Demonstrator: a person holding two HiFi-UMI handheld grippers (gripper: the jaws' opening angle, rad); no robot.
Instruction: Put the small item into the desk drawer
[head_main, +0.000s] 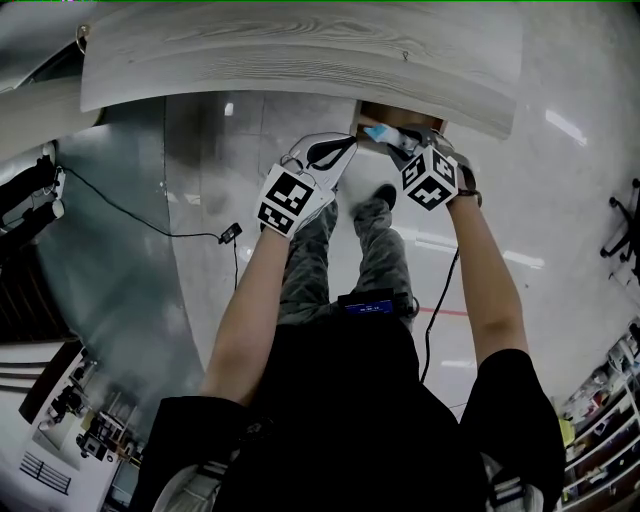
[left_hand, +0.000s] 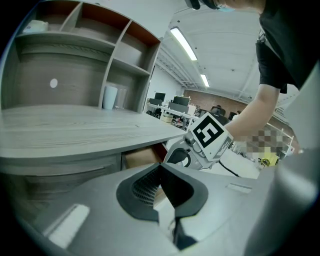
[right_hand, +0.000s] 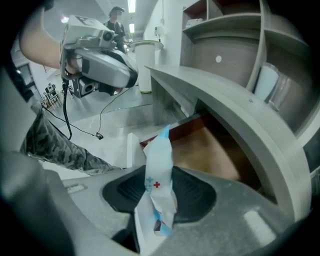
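The small item is a white and blue packet (right_hand: 159, 165) with a red cross. My right gripper (right_hand: 159, 192) is shut on it, and the packet stands up between the dark pads. It hangs just in front of the open desk drawer (right_hand: 200, 150), whose brown inside shows under the grey desktop (head_main: 300, 50). In the head view the right gripper (head_main: 395, 140) holds the packet (head_main: 380, 133) at the drawer's (head_main: 385, 108) front edge. My left gripper (head_main: 340, 150) hovers to its left with the jaws shut and empty. The left gripper view shows the drawer (left_hand: 140, 157) beyond its pads (left_hand: 145, 187).
A shelf unit (left_hand: 100, 60) stands on the desk. The person's legs (head_main: 340, 250) are below the grippers. A black cable (head_main: 150, 225) runs over the glossy floor at the left. A white cylindrical bin (right_hand: 145, 65) stands beyond the desk's end, and a chair base (head_main: 625, 230) is at the far right.
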